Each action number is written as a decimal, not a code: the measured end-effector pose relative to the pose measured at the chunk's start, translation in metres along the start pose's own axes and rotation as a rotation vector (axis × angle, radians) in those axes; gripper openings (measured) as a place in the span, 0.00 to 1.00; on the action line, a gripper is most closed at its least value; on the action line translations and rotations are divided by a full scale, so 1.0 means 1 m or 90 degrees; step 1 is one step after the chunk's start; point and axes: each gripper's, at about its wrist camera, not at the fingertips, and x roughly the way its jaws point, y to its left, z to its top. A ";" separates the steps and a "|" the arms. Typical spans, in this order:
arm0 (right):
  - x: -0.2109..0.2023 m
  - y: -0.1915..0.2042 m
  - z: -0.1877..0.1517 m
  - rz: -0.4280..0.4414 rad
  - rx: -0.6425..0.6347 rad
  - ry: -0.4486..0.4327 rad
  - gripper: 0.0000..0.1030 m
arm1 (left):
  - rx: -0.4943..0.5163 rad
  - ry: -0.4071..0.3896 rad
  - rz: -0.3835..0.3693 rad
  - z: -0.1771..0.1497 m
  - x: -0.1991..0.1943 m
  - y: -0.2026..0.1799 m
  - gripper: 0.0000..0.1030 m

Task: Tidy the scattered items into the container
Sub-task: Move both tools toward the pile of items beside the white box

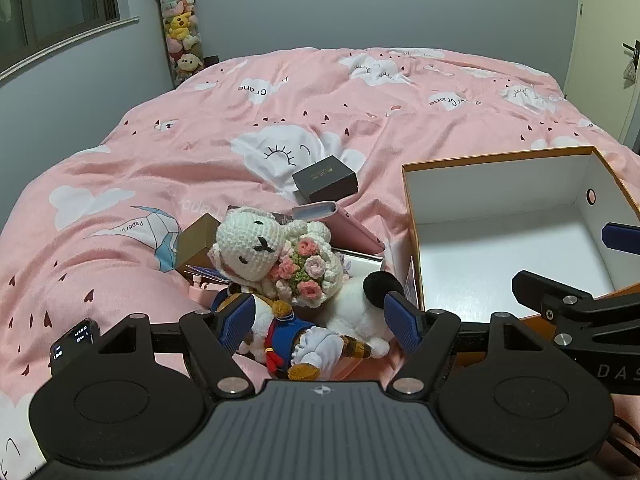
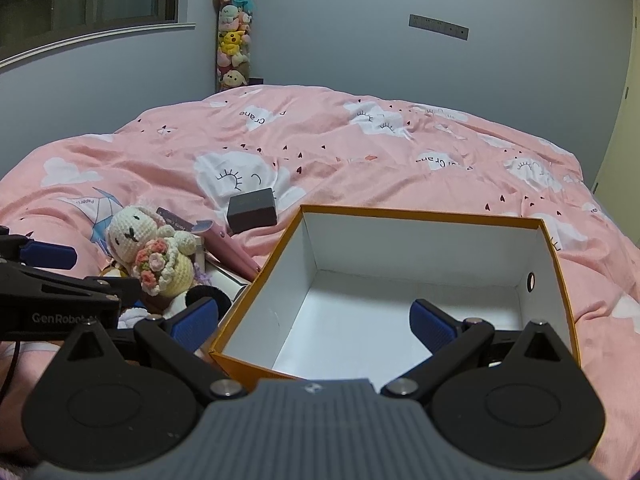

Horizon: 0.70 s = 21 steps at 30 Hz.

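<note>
Both tongs held apart over a pink cloud-print duvet on a bed [image 1: 168,160], beside an open orange cardboard box with a white interior [image 1: 416,224].

The left tongs [image 1: 318,322] stand apart astride a plush doll in a blue sailor suit [image 1: 280,334], whose head is hidden behind the blue pad; whether the pads touch it cannot be told. Behind it lies a white crocheted rabbit holding a pink flower bouquet [image 1: 260,250], resting on a partly hidden pile: a tan box [image 1: 196,238], a pink flat case [image 1: 344,226] and cards. A small dark grey box [image 1: 325,180] sits apart, farther up the bed. The right tongs [image 2: 316,320] are open and hold nothing, straddling the orange box's near left corner; its near wall is cut off by the tool body.
</note>
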 end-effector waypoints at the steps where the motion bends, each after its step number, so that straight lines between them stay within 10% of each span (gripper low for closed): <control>1: 0.000 0.000 0.000 0.000 0.000 0.000 1.00 | 0.000 0.000 0.000 0.000 0.000 0.000 0.81; 21: 0.007 -0.001 -0.002 0.012 0.008 0.019 1.00 | -0.002 0.008 -0.002 -0.003 0.005 0.002 0.81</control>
